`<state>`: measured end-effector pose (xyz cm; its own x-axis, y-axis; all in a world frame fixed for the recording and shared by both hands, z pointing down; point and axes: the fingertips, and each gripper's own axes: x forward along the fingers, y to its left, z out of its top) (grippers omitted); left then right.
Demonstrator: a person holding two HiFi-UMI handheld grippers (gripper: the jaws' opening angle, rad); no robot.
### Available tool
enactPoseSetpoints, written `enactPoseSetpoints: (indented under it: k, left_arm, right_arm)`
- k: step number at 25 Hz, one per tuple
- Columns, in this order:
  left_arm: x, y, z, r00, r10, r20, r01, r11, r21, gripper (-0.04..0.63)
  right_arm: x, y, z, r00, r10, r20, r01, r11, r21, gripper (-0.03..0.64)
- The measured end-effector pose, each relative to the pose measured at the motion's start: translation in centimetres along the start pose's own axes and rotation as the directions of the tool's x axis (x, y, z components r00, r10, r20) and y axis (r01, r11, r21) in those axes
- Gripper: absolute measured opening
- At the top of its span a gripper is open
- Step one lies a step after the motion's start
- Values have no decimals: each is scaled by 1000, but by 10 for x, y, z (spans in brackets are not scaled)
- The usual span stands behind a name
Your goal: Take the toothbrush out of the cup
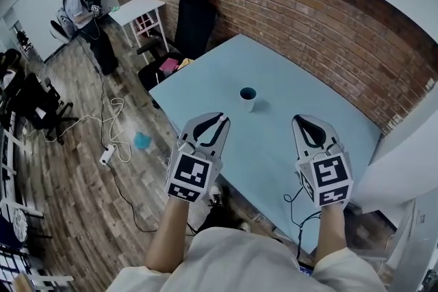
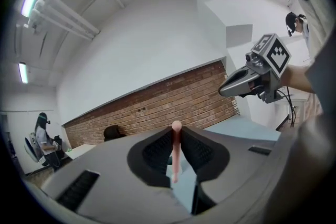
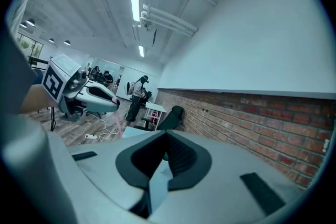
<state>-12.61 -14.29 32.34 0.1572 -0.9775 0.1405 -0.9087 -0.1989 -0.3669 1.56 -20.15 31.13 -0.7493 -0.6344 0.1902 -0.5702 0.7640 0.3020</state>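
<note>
The left gripper [image 2: 177, 132] is clamped on the pink toothbrush [image 2: 176, 157], well apart from the cup [image 1: 248, 100], so the removal looks done. The right gripper [image 3: 167, 135] is closed on nothing. At most, setting the brush down remains.

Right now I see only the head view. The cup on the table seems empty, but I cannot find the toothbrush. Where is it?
Observer: The left gripper view shows it. The pink toothbrush stands between the jaws of the left gripper, which are closed on it.
Operator: Does the right gripper hold something too?
Observer: No. In its own view the right gripper has its jaws together, with nothing between them.
Operator: Is the toothbrush clear of the cup?
Observer: Yes. The right gripper view shows the toothbrush hanging in the air below the left gripper's tip.
</note>
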Motion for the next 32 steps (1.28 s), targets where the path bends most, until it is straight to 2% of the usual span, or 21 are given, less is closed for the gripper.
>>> enactPoseSetpoints:
  k: [15,32]
  left_arm:
    - [-34,-4,18,999,41,25,-42,999,28,78]
    - [-33,-6,8,999,34,7,-34,999,31,78]
  right_arm:
    - [-13,28,19,998,55,29,-54,998,-33,11]
    - [-10,33,8,997,74,13,-73,997,-25,11]
